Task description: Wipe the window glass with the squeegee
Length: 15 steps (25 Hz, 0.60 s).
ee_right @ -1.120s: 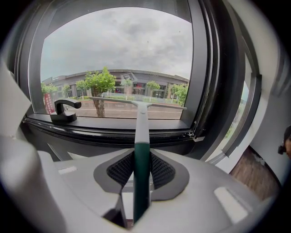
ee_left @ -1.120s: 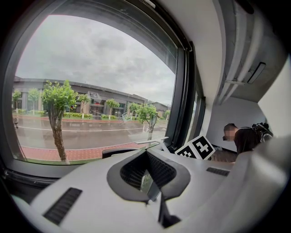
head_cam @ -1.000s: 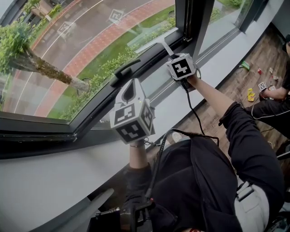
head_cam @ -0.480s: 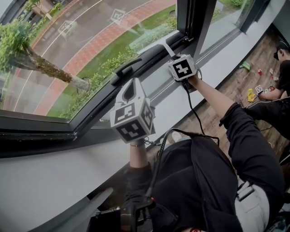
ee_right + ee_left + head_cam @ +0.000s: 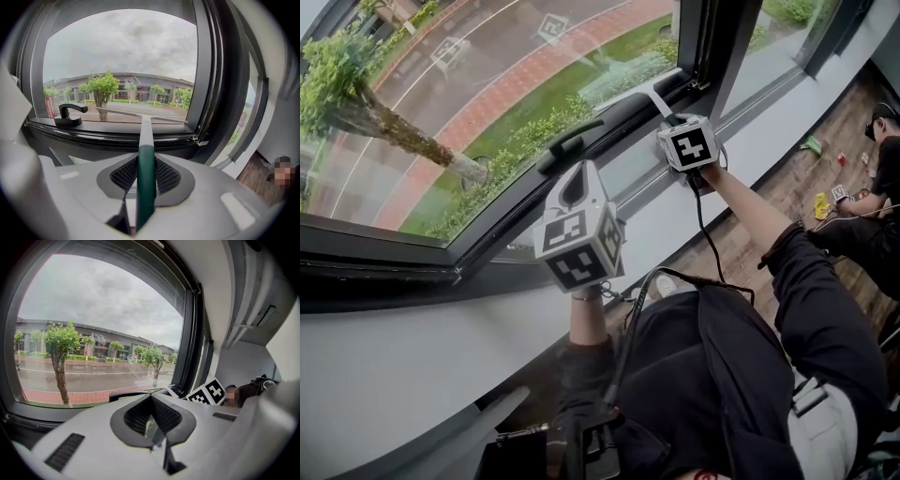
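Note:
The squeegee has a green handle [image 5: 145,183] and a white shaft [image 5: 146,129]. Its blade [image 5: 140,116] lies flat along the bottom of the window glass [image 5: 122,61]. My right gripper [image 5: 145,157] is shut on the green handle, low at the pane's right corner. In the head view the right gripper [image 5: 673,122] holds the squeegee [image 5: 656,101] just above the dark lower frame. My left gripper [image 5: 571,178] hovers left of it below the sill, pointing at the glass [image 5: 487,75]. The left gripper [image 5: 151,401] is shut with nothing between its jaws.
A black window handle [image 5: 572,141] sits on the lower frame between the two grippers, also the black handle [image 5: 70,114] left of the blade. A dark vertical mullion [image 5: 717,47] bounds the pane on the right. A person [image 5: 872,187] sits on the wooden floor beside small toys [image 5: 820,200].
The right gripper and squeegee have edged slightly toward the pane's lower right corner. The left gripper has barely moved.

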Each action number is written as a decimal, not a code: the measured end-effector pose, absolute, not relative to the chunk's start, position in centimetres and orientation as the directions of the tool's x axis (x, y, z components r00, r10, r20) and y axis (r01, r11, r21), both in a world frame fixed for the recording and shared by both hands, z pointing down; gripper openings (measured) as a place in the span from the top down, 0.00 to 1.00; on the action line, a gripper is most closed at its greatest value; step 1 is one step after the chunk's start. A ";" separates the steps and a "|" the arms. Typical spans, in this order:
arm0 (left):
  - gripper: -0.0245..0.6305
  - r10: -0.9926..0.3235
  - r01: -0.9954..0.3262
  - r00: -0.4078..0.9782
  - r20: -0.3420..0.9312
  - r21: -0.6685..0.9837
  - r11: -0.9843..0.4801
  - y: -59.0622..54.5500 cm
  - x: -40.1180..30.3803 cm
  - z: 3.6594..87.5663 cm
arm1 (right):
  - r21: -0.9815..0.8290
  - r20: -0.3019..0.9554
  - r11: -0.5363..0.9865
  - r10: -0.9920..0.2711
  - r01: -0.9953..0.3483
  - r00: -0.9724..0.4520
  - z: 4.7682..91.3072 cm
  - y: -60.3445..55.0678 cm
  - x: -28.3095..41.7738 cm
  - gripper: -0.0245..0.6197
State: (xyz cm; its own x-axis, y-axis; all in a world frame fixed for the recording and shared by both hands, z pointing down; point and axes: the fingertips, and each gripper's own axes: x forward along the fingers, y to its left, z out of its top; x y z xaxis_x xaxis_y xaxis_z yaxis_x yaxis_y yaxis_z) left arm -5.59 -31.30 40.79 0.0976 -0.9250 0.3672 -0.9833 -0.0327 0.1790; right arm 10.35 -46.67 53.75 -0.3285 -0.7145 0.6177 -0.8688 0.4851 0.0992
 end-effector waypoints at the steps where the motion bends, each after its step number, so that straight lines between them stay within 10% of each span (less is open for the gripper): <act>1: 0.96 -0.925 -0.983 0.097 0.366 0.180 -0.032 -31.3 -5.6 40.7 | 0.100 0.610 0.487 -0.719 -0.868 -0.333 53.3 -46.5 10.4 0.82; 15: 0.96 -0.974 -0.989 0.031 0.222 0.146 0.002 -30.5 -7.7 36.3 | 0.023 0.239 0.495 -0.847 -0.869 -0.476 36.6 -41.5 9.3 0.82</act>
State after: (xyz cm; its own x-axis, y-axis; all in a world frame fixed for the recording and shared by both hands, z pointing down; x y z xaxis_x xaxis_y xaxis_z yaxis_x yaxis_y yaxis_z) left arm -7.72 -30.51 36.27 0.0307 -0.9745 0.2225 -0.9893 0.0020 0.1456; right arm 9.34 -41.50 36.56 -0.4758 -0.8466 0.2385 -0.8688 0.4947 0.0226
